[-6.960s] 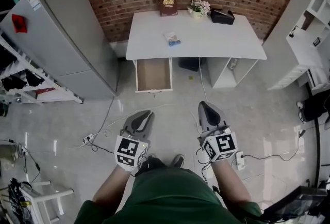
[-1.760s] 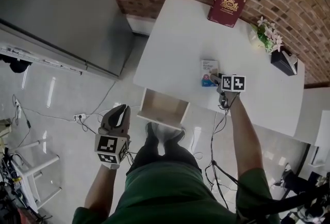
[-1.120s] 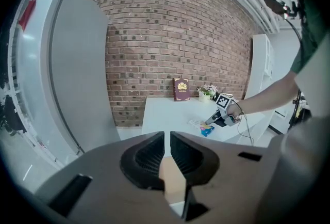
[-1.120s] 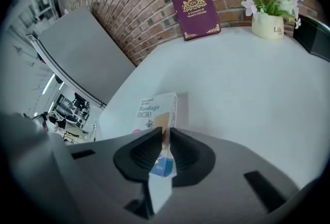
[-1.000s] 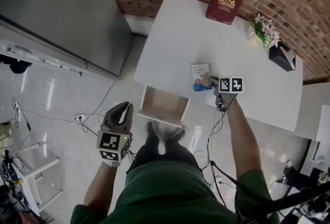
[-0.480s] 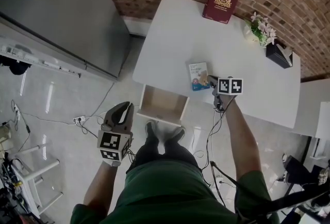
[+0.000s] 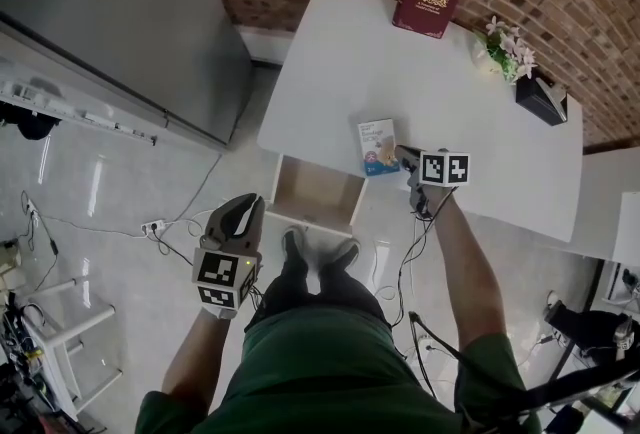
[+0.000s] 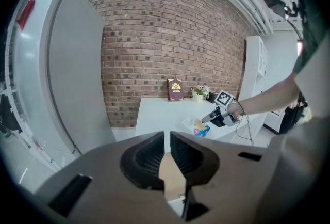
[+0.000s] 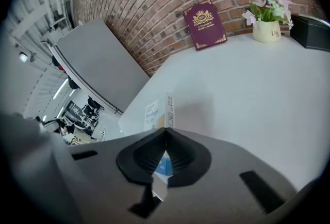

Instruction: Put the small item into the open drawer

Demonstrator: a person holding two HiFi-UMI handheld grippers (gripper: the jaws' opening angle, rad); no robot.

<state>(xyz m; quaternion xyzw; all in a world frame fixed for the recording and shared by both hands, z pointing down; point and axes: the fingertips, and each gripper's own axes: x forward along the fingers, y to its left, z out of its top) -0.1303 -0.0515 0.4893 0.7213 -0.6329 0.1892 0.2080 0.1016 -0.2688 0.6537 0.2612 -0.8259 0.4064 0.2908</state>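
Right gripper [image 7: 401,155]: clamping tight on the small box [image 7: 376,144], gripping it at its 3 o'clock edge; no longer just resting beside it as two seconds ago.
Small box: riding in those jaws, tipped on edge, seemingly lifting off the white desk [image 7: 330,72] near its front edge instead of lying flat.
Open drawer [image 7: 318,190]: waiting bare at about 7 o'clock of the box, below the desk edge.
Left gripper [image 7: 243,207]: hanging low at 7 o'clock of the drawer, pads barely parted, gripping nothing.
Meaning for the task: grasp looking done; carrying toward 7 o'clock, lowering and releasing remaining.
Risk: thin box possibly swinging or slipping while travelling.
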